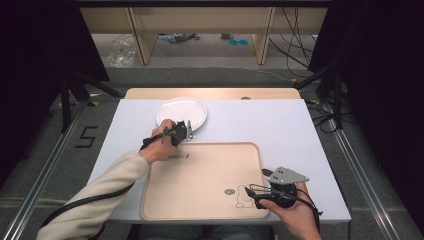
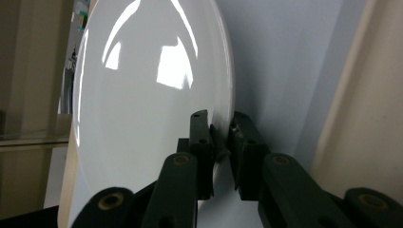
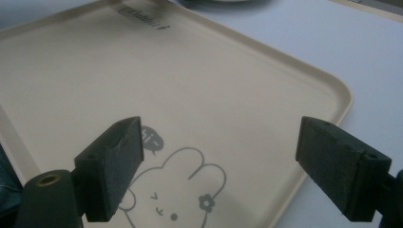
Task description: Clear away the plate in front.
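A white plate lies on the far part of the white table, just beyond a beige tray printed with a rabbit drawing. My left gripper sits at the plate's near rim. In the left gripper view the plate has its thin rim pinched between the two pads of the left gripper. My right gripper hovers at the tray's near right corner. In the right gripper view it stands wide open above the tray, with nothing between its jaws.
The white table top has free room to the right of the plate and the tray. A wooden strip runs along its far edge. Metal rails and black stands flank the table.
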Available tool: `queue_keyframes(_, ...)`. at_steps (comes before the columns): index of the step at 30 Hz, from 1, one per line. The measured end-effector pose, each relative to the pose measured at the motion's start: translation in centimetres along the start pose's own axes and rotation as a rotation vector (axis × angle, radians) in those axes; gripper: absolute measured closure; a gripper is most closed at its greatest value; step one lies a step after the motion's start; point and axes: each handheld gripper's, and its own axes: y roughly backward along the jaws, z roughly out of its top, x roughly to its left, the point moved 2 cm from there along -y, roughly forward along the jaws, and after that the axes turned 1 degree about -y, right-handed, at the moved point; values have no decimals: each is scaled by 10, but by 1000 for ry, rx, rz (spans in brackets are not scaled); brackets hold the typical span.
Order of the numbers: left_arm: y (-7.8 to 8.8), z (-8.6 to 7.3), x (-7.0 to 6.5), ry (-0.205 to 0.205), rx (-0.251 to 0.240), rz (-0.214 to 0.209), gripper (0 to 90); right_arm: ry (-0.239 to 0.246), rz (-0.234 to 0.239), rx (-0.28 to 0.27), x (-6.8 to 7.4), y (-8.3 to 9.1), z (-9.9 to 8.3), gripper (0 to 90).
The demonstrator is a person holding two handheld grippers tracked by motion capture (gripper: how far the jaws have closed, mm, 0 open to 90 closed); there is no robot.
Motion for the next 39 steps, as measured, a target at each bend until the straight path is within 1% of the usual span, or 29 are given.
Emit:
queue_keyframes(1,2,1,2,2,-2,10,824,0,0,1,0,0,0,171)
queue_keyframes(6,10,1,8,27,-9,27,847,-1,7,-3,0,-1,0,172)
queue_keyframes(9,13,1,11,17,-12,49,861,-2,8,-2,0,-1,0,172)
queue_keyframes(11,16,1,13,1,-14,66,872,-2,8,-1,0,-1,0,173)
queue_keyframes(12,16,1,14,-15,-14,68,876,1,7,1,0,-1,0,174)
queue_keyframes(13,18,1,17,-62,-4,76,877,0,6,-1,0,-1,0,174)
queue_keyframes(15,18,0,17,-44,-19,75,880,-1,7,-1,0,-1,0,174)
queue_keyframes(16,18,0,16,-30,-19,73,880,-1,10,1,0,-1,0,175)
queue_keyframes(20,18,0,16,-30,-18,75,881,-4,11,3,0,-1,0,175)
queue_keyframes(21,18,1,17,-48,-17,78,881,-4,11,2,0,-1,0,176)
queue_keyframes(24,18,0,17,-51,-17,75,881,-2,9,4,0,-2,-1,177)
queue_keyframes(25,18,0,17,-37,-18,72,881,-2,9,3,0,-2,-1,177)
queue_keyframes(27,19,-1,17,-34,-20,74,881,-4,8,2,0,-2,-1,177)
queue_keyframes(28,19,-1,19,-49,-26,83,882,-4,8,3,0,-2,-1,177)
queue_keyframes(30,20,-1,20,-58,-23,89,882,-4,8,3,0,-2,-1,177)
queue_keyframes(31,21,0,20,-72,-14,94,882,-1,7,2,-1,-2,-1,178)
queue_keyframes(32,20,0,18,-64,-23,97,882,-3,7,4,0,-2,-1,178)
queue_keyframes(36,19,0,16,-73,-26,107,882,-4,8,3,0,-1,-1,178)
queue_keyframes(37,19,0,16,-81,-23,108,882,-3,8,4,0,-1,-1,179)
queue_keyframes(38,18,0,15,-77,-34,113,882,-3,8,4,0,-1,-1,179)
queue_keyframes(39,17,1,15,-82,-35,116,882,-8,10,4,0,-1,-1,179)
